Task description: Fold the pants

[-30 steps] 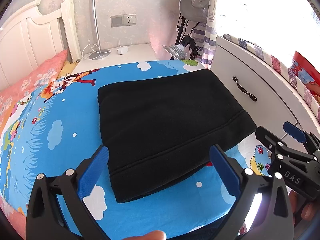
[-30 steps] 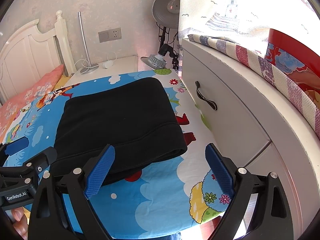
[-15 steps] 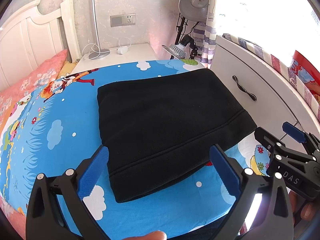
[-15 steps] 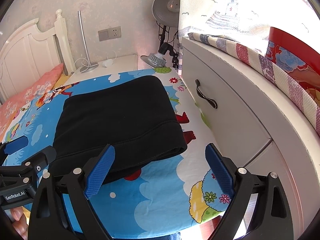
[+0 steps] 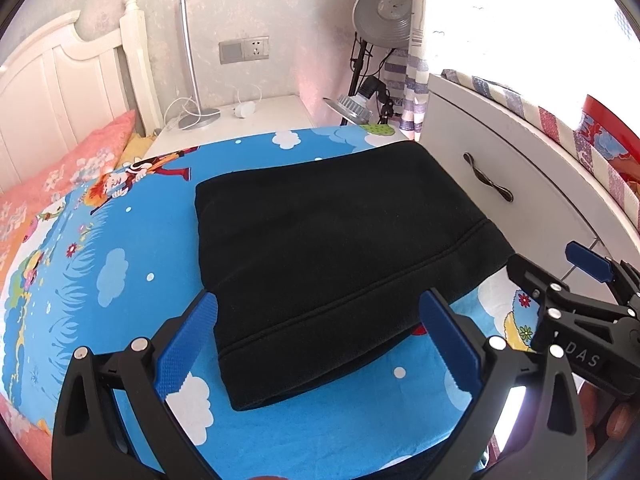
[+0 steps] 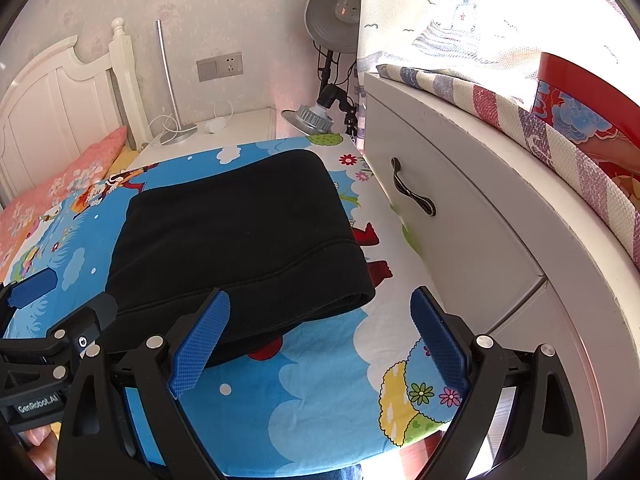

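Note:
The black pants (image 5: 332, 252) lie folded into a flat thick rectangle on the blue cartoon bedsheet (image 5: 120, 272); they also show in the right wrist view (image 6: 240, 240). My left gripper (image 5: 320, 344) is open and empty, hovering above the near edge of the pants. My right gripper (image 6: 320, 340) is open and empty, over the sheet just beyond the pants' near right corner. Each gripper shows at the edge of the other's view, the right one (image 5: 576, 296) and the left one (image 6: 52, 320).
A white drawer cabinet (image 6: 448, 216) with a dark handle stands close along the right of the bed. A white headboard (image 5: 60, 92) and pink pillow (image 5: 68, 172) are at the left. A nightstand (image 5: 240, 120) with a lamp base and standing lamps are behind.

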